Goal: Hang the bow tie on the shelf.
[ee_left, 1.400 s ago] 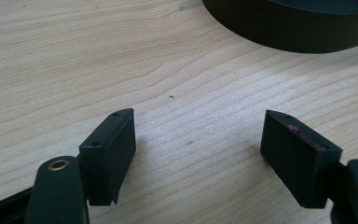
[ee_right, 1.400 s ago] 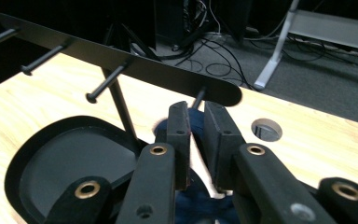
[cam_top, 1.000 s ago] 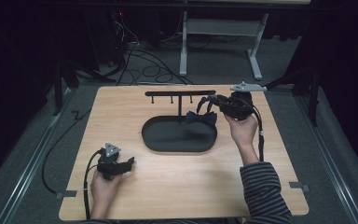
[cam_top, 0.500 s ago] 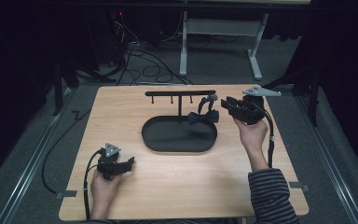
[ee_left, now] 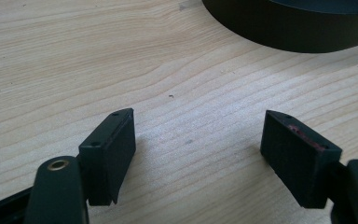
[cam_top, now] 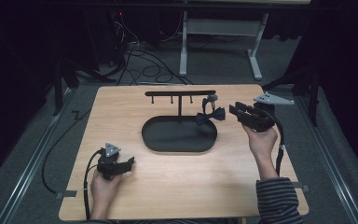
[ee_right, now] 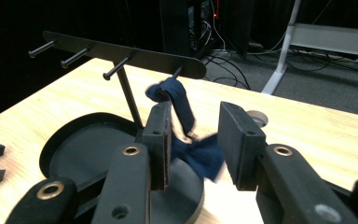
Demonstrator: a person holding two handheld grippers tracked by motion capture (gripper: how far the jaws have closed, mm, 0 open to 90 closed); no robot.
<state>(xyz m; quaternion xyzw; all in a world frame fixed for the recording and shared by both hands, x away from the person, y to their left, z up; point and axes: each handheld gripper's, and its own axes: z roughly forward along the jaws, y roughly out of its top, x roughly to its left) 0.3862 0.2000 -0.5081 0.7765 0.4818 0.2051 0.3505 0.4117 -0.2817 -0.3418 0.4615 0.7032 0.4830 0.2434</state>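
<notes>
A dark blue bow tie (cam_top: 210, 115) hangs by its strap (ee_right: 176, 95) from the rightmost peg of a black T-shaped stand (cam_top: 180, 93). The stand rises from a black oval tray (cam_top: 179, 137). My right gripper (cam_top: 235, 113) hovers just right of the bow tie, open and apart from it. In the right gripper view the bow (ee_right: 200, 156) sits beyond the spread jaws of the right gripper (ee_right: 196, 114). My left gripper (cam_top: 129, 162) rests on the table at the front left. In its own view the left gripper (ee_left: 198, 144) is open over bare wood.
The tray's rim (ee_left: 279, 39) lies ahead of the left gripper. Three other pegs (ee_right: 77, 58) on the stand's bar are bare. Cables (cam_top: 140, 51) and white desk legs (cam_top: 254, 51) stand on the floor behind the wooden table (cam_top: 191, 186).
My right gripper has drawn back to the right, away from the bow tie, which stays hanging from the peg. The left gripper has not moved.
</notes>
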